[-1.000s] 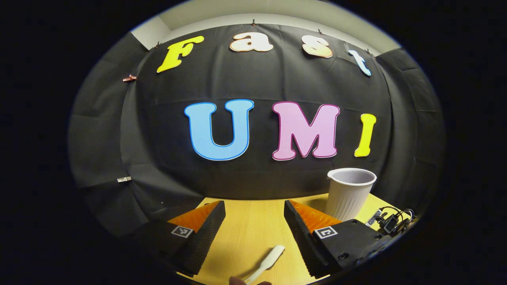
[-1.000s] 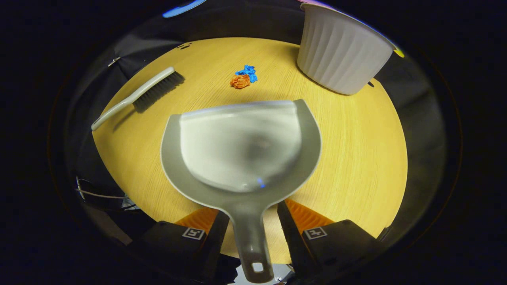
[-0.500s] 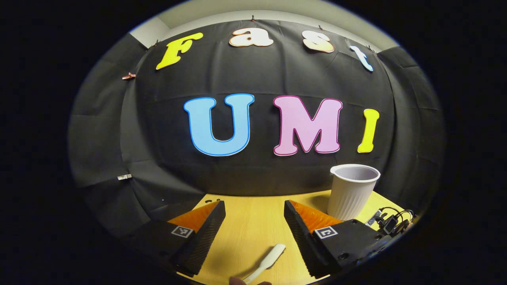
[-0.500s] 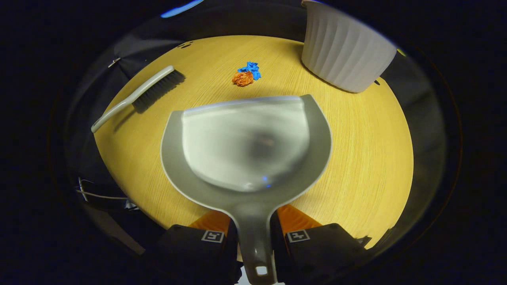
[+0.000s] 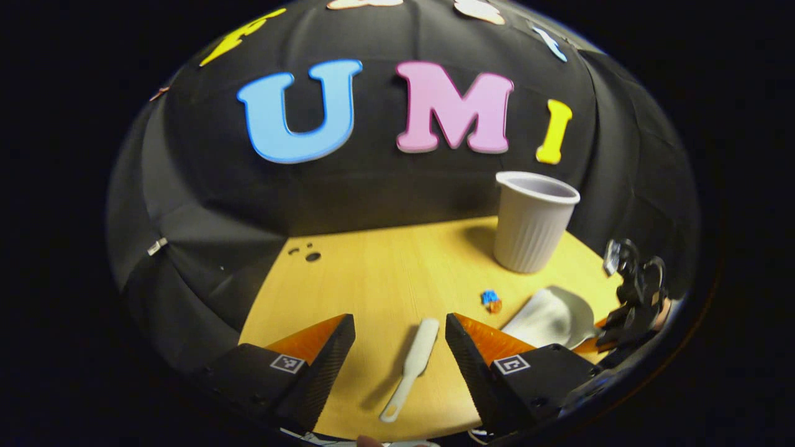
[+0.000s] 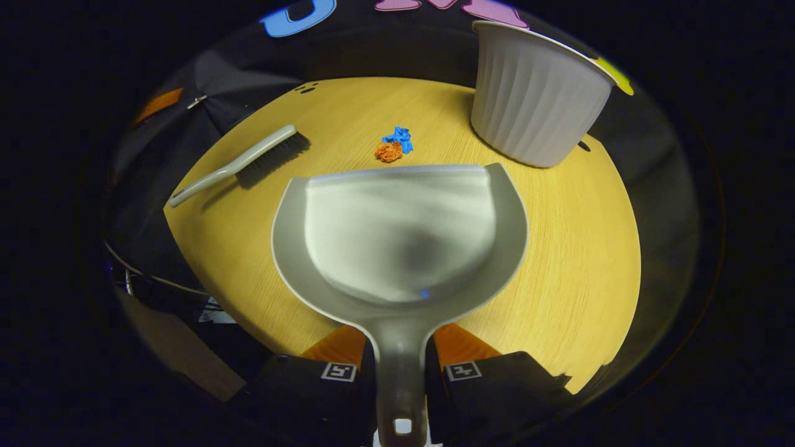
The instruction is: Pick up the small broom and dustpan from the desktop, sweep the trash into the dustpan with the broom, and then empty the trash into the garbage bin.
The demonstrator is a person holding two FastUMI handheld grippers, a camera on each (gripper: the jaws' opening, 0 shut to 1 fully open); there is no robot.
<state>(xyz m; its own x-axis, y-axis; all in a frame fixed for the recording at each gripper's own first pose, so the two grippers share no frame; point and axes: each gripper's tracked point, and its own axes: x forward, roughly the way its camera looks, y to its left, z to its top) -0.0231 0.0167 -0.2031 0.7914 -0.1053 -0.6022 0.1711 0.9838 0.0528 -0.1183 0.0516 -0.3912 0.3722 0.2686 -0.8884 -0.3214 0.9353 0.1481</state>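
The right gripper [image 6: 400, 366] is clamped on the handle of the dustpan [image 6: 400, 233], whose flat front edge lies just near of the trash [image 6: 393, 144], a small orange and blue crumpled pair on the wooden desktop [image 6: 571, 248]. The white ribbed garbage bin [image 6: 534, 93] stands far right. The broom [image 6: 248, 164] lies to the left, bristles toward the trash. The left gripper [image 5: 400, 347] has its fingers apart above the broom [image 5: 411, 366], whose handle points near.

Left tongs [image 5: 397, 347] tilted down toward the broom [image 5: 410, 367].
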